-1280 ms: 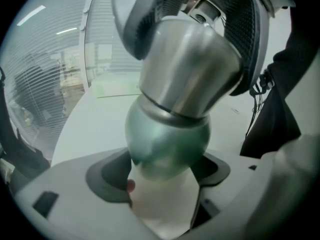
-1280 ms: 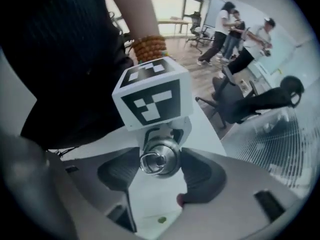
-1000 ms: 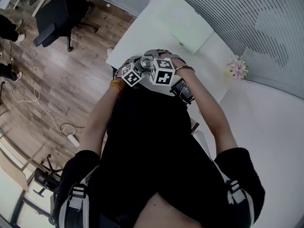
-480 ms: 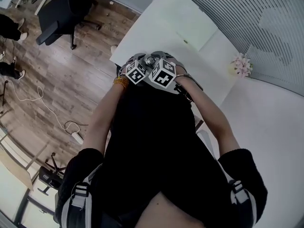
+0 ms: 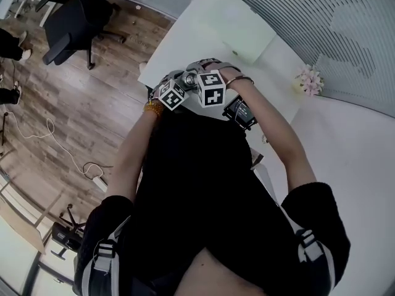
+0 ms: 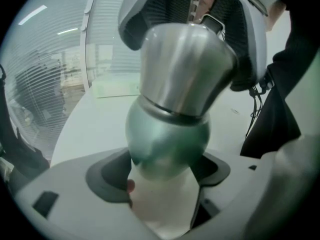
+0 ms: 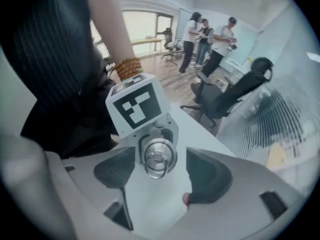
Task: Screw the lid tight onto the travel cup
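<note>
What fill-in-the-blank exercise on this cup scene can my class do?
1. The left hand-held gripper is shut on the metal ___.
2. The lid carries a small metal ___ on top.
3. A small bunch of ___ stands by the wall.
Missing words: cup; ring; flowers.

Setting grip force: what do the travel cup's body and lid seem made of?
Lid: likely brushed stainless steel, silver-grey with soft streaked highlights; a metal-looking ring sits on top. Cup body: glossy green finish with smooth sheen, probably coated metal, though plastic cannot be ruled out.
</note>
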